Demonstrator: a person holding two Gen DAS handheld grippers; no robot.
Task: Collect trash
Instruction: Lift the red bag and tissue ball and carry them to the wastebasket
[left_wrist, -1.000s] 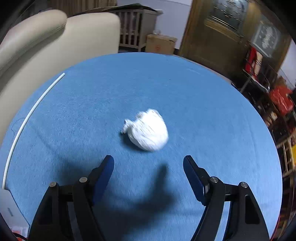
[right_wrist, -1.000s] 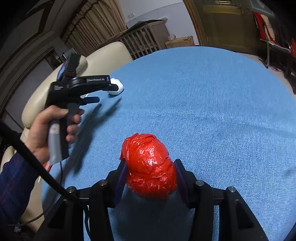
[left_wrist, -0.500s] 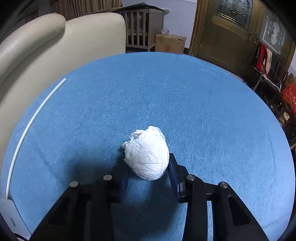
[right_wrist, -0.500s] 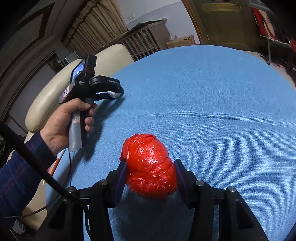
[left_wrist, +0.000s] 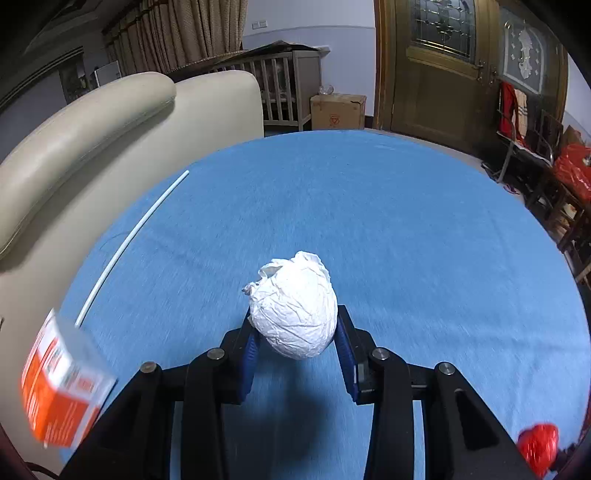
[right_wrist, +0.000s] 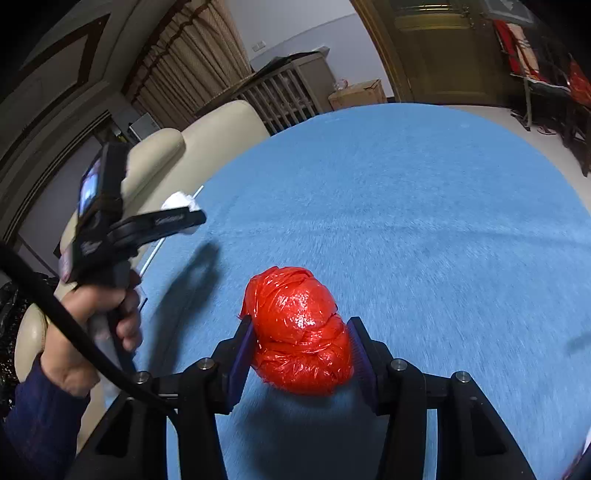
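A crumpled white paper ball (left_wrist: 295, 308) sits clamped between the blue pads of my left gripper (left_wrist: 297, 339), lifted off the blue tablecloth (left_wrist: 369, 221). My right gripper (right_wrist: 301, 350) is shut on a crumpled red plastic wad (right_wrist: 299, 332), also above the cloth. In the right wrist view a hand (right_wrist: 92, 321) carries the left gripper (right_wrist: 184, 218) at the left, with the white paper ball (right_wrist: 179, 201) showing at its tip. The red plastic wad (left_wrist: 539, 445) also shows at the lower right edge of the left wrist view.
A thin white stick (left_wrist: 129, 240) lies near the table's left rim. An orange and white box (left_wrist: 59, 391) stands at the near left. A cream sofa (left_wrist: 92, 147) is beyond the table on the left; a cardboard box (left_wrist: 338, 110) and wooden door are behind.
My left gripper closed around the white paper ball, which lay loose on the cloth, then lifted it and drew back toward the table's near left. The right gripper kept its hold on the red wad.
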